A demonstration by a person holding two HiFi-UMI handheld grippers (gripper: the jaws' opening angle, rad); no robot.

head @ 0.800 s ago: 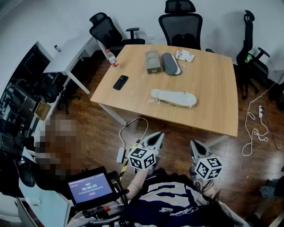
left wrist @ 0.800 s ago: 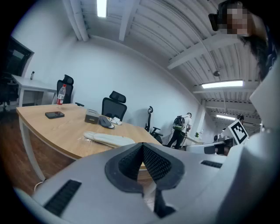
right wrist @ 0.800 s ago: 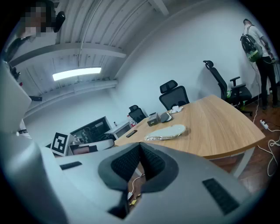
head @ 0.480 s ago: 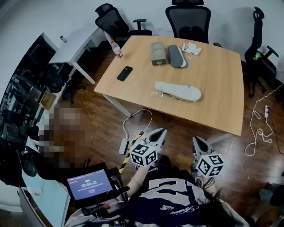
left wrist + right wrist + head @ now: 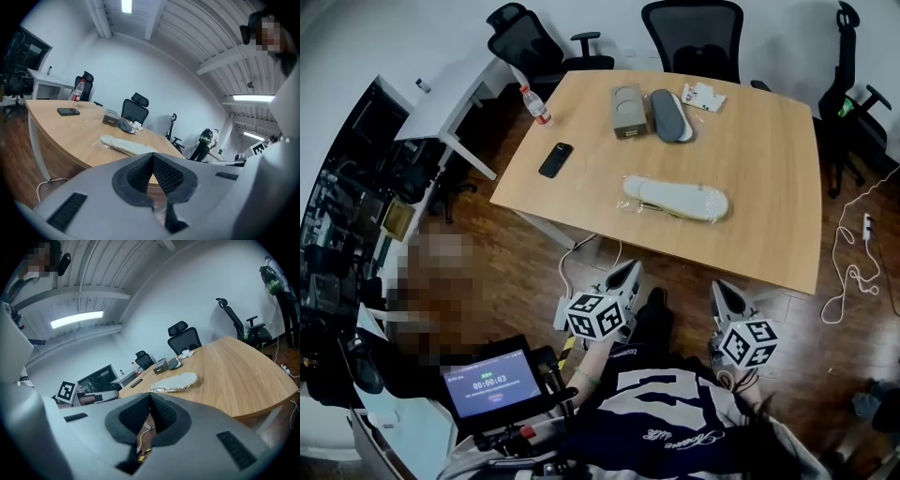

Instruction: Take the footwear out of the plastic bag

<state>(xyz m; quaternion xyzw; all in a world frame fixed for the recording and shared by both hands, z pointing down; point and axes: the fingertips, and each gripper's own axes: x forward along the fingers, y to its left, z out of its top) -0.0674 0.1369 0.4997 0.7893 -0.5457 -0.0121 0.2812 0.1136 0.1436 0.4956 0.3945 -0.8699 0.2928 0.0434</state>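
Both shut with nothing between the jaws, the left tool (image 5: pixel 628 269) and right tool (image 5: pixel 719 287) hang short of the surface's (image 5: pixel 769 234) near edge, and ahead between them lies the footwear (image 5: pixel 680 197) in its plastic bag (image 5: pixel 628 205), long axis crosswise, one end toward each tool, neither clearly nearer.

Wooden table (image 5: pixel 769 216) seen from above. Its near edge and whole right half are bare, leaving an open way in from the front and the right to the bagged footwear (image 5: pixel 675 198), which lies lengthwise at mid-table. Behind it, well apart and near the far edge, sit a grey box (image 5: pixel 626 111), a dark oval item (image 5: pixel 666 114) just beside the box, and a small packet (image 5: pixel 702 95). A phone (image 5: pixel 555 159) lies to the left, and a water bottle (image 5: pixel 534 103) stands upright at the far left corner. Office chairs (image 5: pixel 692 37) line the far side.
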